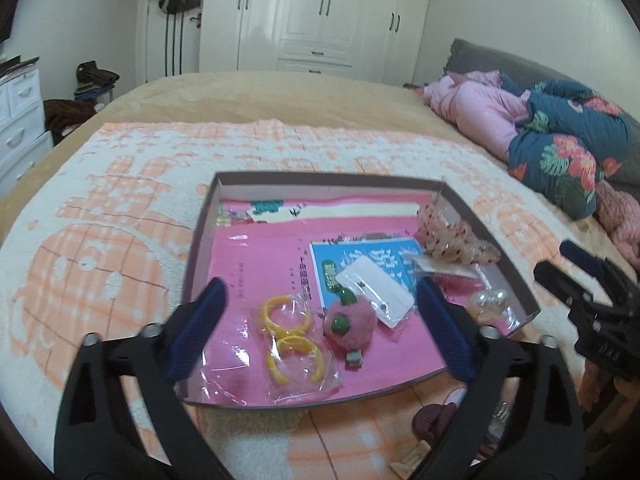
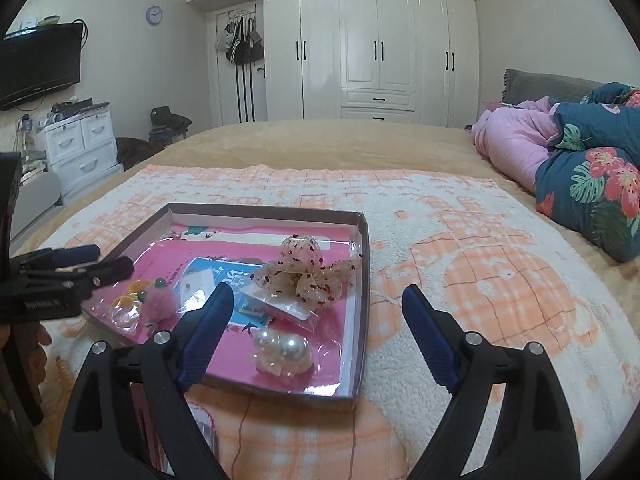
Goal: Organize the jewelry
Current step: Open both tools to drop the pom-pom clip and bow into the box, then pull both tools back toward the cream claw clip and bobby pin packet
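A shallow cardboard tray [image 1: 200,232] [image 2: 362,272] with a pink lining lies on the bed. In it are yellow rings in a clear bag [image 1: 290,336] [image 2: 124,304], a pink fuzzy clip [image 1: 350,322] [image 2: 160,302], a white card packet [image 1: 376,292], a dotted sheer bow [image 1: 452,240] [image 2: 304,268] and big pearl pieces [image 1: 490,302] [image 2: 284,350]. My left gripper [image 1: 320,320] is open over the tray's near side, straddling the rings and pink clip, and shows in the right wrist view [image 2: 96,260]. My right gripper [image 2: 316,328] is open above the tray's near right corner, empty.
The tray rests on an orange-and-white blanket [image 2: 480,280] over a tan bedspread. Pink and floral quilts [image 2: 580,168] are piled at the right. A small dark item [image 1: 434,420] lies on the blanket in front of the tray. A wardrobe [image 2: 372,40] and white drawers [image 2: 80,148] stand beyond the bed.
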`<state>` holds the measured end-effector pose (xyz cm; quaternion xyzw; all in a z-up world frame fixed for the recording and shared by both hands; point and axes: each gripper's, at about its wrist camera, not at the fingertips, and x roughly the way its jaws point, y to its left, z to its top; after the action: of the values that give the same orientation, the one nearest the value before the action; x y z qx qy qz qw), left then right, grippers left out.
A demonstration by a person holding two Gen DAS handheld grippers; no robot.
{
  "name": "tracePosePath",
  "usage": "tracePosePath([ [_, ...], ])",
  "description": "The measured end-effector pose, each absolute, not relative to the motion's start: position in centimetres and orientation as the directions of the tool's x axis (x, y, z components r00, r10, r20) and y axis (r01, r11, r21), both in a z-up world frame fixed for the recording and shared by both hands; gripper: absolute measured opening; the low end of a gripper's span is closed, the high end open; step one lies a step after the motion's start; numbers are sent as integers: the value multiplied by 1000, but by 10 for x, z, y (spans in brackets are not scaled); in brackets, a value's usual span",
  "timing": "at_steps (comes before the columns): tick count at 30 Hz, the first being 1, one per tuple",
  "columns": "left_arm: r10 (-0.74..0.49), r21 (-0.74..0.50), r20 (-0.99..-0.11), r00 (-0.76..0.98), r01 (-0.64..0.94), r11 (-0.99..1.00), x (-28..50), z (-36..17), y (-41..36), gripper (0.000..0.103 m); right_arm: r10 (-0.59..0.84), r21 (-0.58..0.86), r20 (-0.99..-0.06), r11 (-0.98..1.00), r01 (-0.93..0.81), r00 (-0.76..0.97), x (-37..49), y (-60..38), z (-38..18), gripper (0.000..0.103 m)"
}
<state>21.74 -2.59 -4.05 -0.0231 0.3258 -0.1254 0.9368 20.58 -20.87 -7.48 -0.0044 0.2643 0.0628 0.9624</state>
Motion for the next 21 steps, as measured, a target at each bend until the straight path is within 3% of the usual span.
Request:
tracePosePath([
  [21,-253,-153,-503,827,203,967,157,4,-11,92,115,31,-428,993,-112,896,156,-220,-45,87],
])
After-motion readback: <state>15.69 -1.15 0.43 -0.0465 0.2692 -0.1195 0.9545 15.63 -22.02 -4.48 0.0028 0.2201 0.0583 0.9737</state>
